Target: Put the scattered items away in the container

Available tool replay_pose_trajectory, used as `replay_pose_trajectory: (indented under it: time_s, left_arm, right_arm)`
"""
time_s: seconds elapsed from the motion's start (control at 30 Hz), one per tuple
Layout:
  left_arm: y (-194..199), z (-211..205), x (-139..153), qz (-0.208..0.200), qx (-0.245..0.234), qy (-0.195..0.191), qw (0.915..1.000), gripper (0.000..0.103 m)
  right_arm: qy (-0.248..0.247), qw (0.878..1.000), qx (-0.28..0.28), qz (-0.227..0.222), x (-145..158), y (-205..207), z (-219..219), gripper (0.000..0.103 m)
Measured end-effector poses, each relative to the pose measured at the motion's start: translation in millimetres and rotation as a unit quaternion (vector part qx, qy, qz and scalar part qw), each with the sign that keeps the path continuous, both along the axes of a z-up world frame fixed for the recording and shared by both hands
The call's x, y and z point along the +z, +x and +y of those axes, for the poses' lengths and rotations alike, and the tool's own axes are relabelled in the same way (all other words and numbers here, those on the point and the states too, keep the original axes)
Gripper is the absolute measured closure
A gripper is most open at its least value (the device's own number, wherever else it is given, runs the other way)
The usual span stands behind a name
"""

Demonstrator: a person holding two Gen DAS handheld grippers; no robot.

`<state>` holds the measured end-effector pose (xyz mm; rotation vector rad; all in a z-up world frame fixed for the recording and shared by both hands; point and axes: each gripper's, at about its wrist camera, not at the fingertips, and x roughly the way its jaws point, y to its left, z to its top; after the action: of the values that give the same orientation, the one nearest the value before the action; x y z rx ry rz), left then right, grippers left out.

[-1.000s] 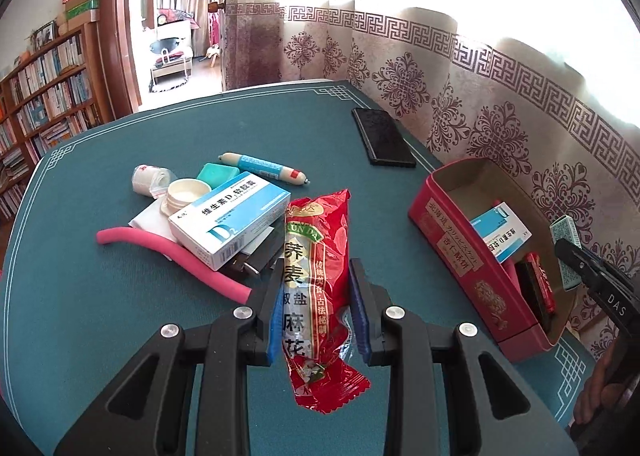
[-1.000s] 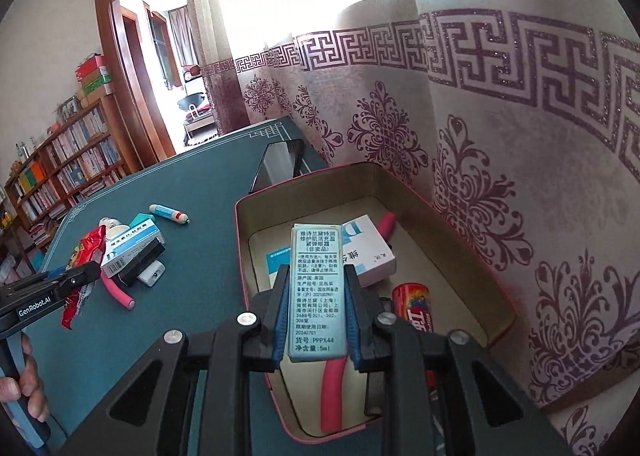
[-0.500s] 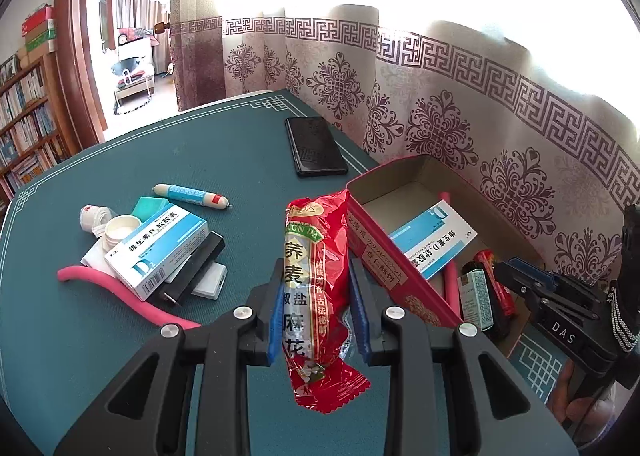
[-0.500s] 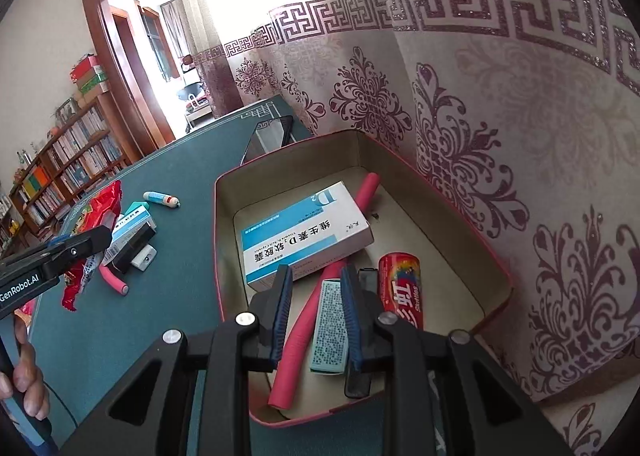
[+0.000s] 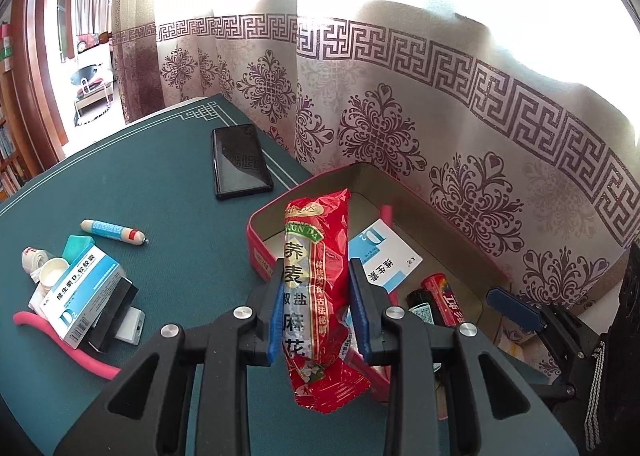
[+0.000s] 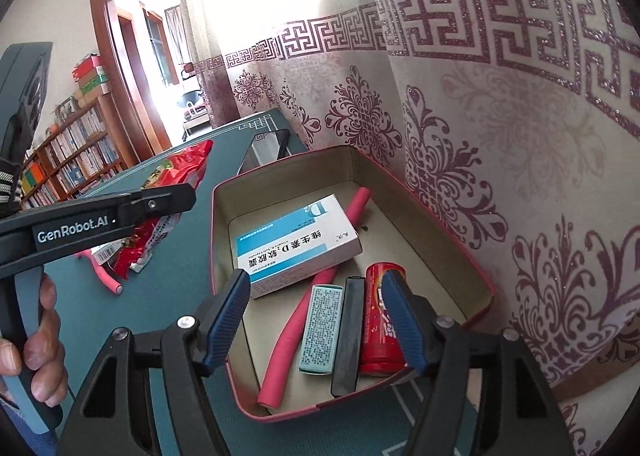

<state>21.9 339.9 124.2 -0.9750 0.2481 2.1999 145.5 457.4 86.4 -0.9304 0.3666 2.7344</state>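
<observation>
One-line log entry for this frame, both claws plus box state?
left claw: shut on red foil snack packet, above rim | right claw: open, empty, over red rectangular tin box | small pale-teal carton: lying in box

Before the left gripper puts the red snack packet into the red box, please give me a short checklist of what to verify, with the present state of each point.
1. Left gripper shut on the long red foil snack packet: ok.
2. Packet above the red rectangular box: ok, over its near wall.
3. Free floor in the box: ok, at the far end beyond the blue-white medicine carton.
4. Right gripper open, holding nothing: ok.
5. Right gripper out of the way: not ok, it hangs over the box.
</observation>
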Motion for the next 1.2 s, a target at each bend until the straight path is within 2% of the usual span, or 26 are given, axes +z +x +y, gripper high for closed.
replay_pose_trajectory:
  time_s: [0.2, 0.3, 0.37, 0.43, 0.7, 0.77, 0.83, 0.9, 1.2]
  left_arm:
    - [-5, 26, -2, -0.004, -0.017, -0.005, 0.9998, 0.072]
    - [-9, 34, -2, -0.014, -0.021, 0.008, 0.9997, 0.070]
    - [-11, 37, -2, -0.016, -0.022, 0.011, 0.9996, 0.065]
    - [-12, 37, 0, -0.014, -0.019, 0.011, 0.9997, 0.052]
    - [-17, 6, 5, -0.003, 0.015, 0.019, 0.9997, 0.051]
    - [-20, -3, 4, -0.006, 0.026, 0.018, 0.9995, 0.047]
    - [-23, -12, 2, -0.012, 0.039, 0.019, 0.9990, 0.036]
    - [-27, -22, -1, -0.019, 0.053, 0.019, 0.9982, 0.034]
    - [-48, -69, -15, -0.031, 0.110, 0.004, 0.9934, 0.033]
  right_arm:
    - [0.001, 1.000, 0.000, 0.001, 1, 1, 0, 0.027]
    - [-0.002, 1.000, 0.001, -0.001, 0, 0, 0, 0.027]
    - [-0.003, 1.000, 0.002, -0.003, -1, -1, -1, 0.027]
    - [-0.002, 1.000, 0.005, -0.003, -1, -2, -4, 0.027]
    - [0.000, 1.000, 0.012, -0.002, -1, -5, -13, 0.024]
    - [0.001, 1.000, 0.015, -0.002, 0, -6, -17, 0.024]
    - [0.004, 1.000, 0.019, -0.001, 0, -7, -21, 0.024]
    - [0.007, 1.000, 0.023, -0.001, 1, -9, -25, 0.024]
    - [0.016, 0.998, 0.054, 0.002, 5, -21, -51, 0.023]
